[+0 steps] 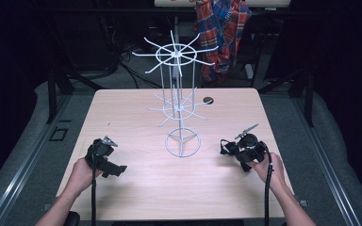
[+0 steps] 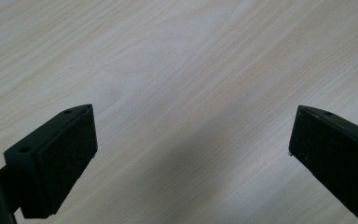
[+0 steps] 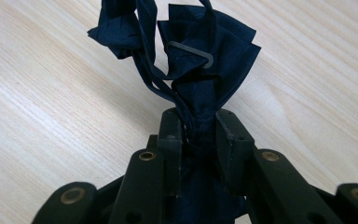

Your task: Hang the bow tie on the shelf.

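Right tool (image 3: 200, 126): jaws clamped on bunched dark-blue cloth (image 3: 200, 56), near right edge of bench (image 1: 122, 108). Left tool (image 2: 191, 140): jaws wide apart, nothing between, near left edge. White wire rack (image 1: 179, 108) at bench centre.

Matt navy cloth (image 3: 205, 56), pale smooth wood-grain table (image 1: 136, 188), seemingly white-coated wire rack (image 1: 179, 108).

You've got a dark navy cloth bundle (image 3: 200, 60) bunched up tight, its crumpled folds fanning out, a thin strap looping off one side and a small grey triangular ring on it, sitting near the table's (image 1: 136, 197) right edge.
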`<state>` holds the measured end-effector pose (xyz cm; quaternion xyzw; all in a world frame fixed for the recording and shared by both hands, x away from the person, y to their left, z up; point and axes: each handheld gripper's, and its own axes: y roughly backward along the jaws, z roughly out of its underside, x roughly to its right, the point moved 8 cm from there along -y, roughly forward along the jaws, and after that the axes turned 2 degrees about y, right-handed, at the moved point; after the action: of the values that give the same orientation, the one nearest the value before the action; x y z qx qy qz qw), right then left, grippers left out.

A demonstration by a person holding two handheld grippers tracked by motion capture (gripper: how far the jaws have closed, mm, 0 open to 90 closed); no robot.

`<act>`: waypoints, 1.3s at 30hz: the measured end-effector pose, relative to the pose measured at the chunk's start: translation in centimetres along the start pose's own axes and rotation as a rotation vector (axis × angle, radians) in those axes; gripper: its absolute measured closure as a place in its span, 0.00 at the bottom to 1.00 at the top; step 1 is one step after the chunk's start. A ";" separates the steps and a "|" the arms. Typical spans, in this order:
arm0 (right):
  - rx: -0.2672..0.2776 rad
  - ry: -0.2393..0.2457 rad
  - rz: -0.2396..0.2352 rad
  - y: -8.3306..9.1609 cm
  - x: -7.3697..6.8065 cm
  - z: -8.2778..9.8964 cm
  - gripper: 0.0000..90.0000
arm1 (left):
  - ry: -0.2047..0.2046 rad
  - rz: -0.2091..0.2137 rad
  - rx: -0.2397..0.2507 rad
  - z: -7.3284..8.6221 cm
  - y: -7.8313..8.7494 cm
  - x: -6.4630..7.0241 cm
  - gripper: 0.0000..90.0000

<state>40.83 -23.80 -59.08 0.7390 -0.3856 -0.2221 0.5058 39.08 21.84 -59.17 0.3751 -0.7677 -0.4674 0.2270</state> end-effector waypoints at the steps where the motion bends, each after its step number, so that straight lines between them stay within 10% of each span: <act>1: 0.024 -0.019 -0.005 0.0 -0.2 -0.1 0.82 | 0.000 -0.001 0.000 0.0 0.0 0.0 0.01; 39: 0.215 -0.024 -0.089 3.6 -2.6 -2.6 0.81 | -0.003 0.003 -0.014 0.1 -0.1 0.1 0.01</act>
<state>39.89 -20.96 -54.91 0.8027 -0.3800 -0.2107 0.4086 38.98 21.80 -59.32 0.3715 -0.7653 -0.4730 0.2293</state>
